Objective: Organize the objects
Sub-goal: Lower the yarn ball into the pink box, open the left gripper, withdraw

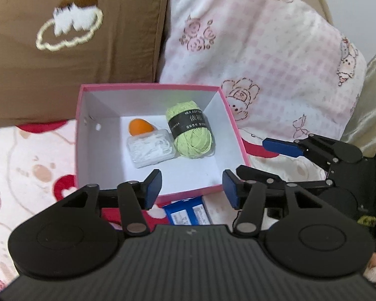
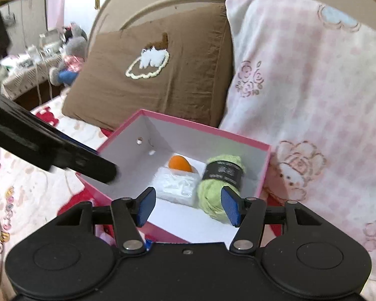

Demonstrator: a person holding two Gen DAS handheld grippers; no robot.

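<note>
Pink box (image 1: pixel 238 135) sits on bed w/ yarn ball (image 1: pixel 191 135), orange egg (image 1: pixel 140 126) & clear case (image 1: pixel 151 150) stowed inside; left hand-held gripper (image 1: pixel 191 190) and right hand-held gripper (image 2: pixel 188 207) are held part-open, empty, above near rim; blue pack (image 1: pixel 186 212) is left outside, prob. next to be packed.

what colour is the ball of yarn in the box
Light green, with a black paper band around it. The yarn shows best in the left wrist view, inside the pink box.
</note>
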